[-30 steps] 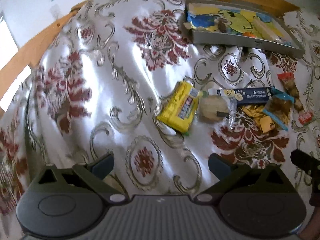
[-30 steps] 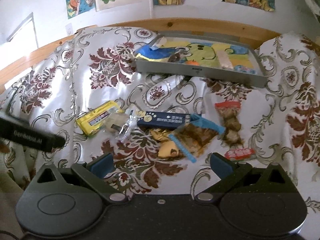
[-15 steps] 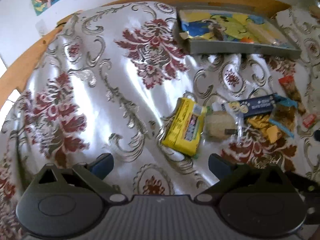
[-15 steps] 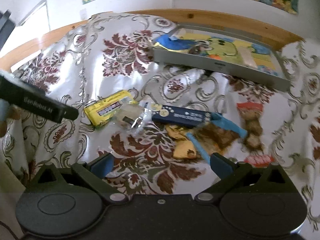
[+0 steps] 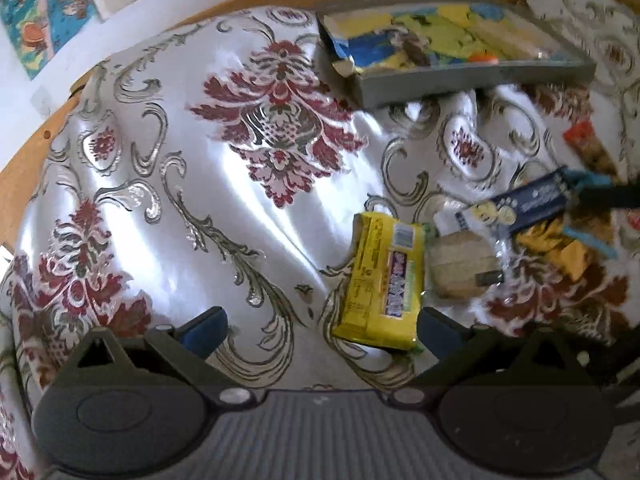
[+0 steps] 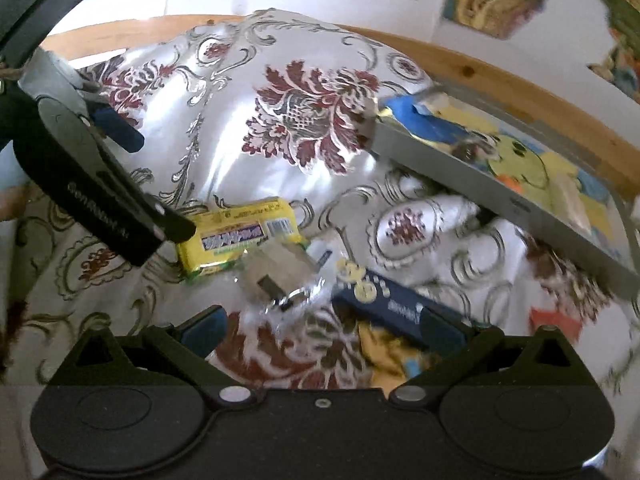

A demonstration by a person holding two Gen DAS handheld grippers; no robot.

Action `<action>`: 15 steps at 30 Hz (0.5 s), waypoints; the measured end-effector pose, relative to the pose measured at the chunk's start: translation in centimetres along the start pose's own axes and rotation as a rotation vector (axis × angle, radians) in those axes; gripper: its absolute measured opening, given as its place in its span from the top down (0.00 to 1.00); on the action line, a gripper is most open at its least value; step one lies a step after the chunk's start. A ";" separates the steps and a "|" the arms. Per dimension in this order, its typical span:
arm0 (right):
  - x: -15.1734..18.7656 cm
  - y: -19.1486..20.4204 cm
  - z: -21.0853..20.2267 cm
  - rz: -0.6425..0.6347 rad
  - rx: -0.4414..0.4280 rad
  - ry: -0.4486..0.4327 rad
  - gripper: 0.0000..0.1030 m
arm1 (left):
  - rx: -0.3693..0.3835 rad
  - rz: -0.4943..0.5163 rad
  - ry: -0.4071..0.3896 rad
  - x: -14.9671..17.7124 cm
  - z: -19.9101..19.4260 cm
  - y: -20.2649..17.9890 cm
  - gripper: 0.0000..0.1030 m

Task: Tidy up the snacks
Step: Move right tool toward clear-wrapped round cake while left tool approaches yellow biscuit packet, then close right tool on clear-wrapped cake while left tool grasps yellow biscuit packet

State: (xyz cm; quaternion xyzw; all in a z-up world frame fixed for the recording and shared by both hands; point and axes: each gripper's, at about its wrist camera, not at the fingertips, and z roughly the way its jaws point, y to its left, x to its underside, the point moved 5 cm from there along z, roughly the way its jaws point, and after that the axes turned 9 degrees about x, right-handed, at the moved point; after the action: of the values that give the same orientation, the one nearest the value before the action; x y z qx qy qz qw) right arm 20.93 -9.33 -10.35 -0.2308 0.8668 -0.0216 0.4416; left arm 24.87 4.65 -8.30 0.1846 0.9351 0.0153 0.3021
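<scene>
Loose snacks lie on a white cloth with red flowers. A yellow packet (image 5: 384, 280) (image 6: 240, 236) lies beside a clear-wrapped beige snack (image 5: 460, 268) (image 6: 280, 276). Right of those sit a dark blue box (image 5: 528, 204) (image 6: 392, 300) and a crumpled orange-yellow wrapper (image 5: 560, 248) (image 6: 384, 356). My left gripper (image 5: 320, 328) (image 6: 156, 188) is open and holds nothing, its right finger close to the yellow packet's near end. My right gripper (image 6: 320, 328) is open and holds nothing, low over the beige snack and blue box.
A grey tray (image 5: 460, 76) (image 6: 480, 188) with a yellow and blue lining holds a few items at the back right. A red-topped packet (image 5: 588, 148) (image 6: 556, 316) lies far right. A wooden rim (image 5: 240, 0) edges the cloth, below a wall with pictures.
Both grippers have come closer to the snack pile. The left one moved forward up to the yellow packet. The right one dropped lower and swung left over the beige snack and blue box.
</scene>
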 end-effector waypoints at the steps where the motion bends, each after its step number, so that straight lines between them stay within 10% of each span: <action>1: -0.1 0.1 0.4 -0.015 -0.002 -0.008 0.01 | 0.008 0.001 -0.001 -0.1 0.2 0.1 0.00; 15: -0.6 3.0 4.0 -0.243 -0.030 -0.077 0.18 | 0.126 0.111 -0.097 -1.7 0.6 0.7 0.01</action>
State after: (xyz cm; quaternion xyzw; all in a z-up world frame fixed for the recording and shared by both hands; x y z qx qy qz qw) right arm 23.15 -5.71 -13.07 -0.3412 0.8150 -0.0529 0.4654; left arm 26.73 4.65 -7.70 0.2554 0.9068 -0.0358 0.3335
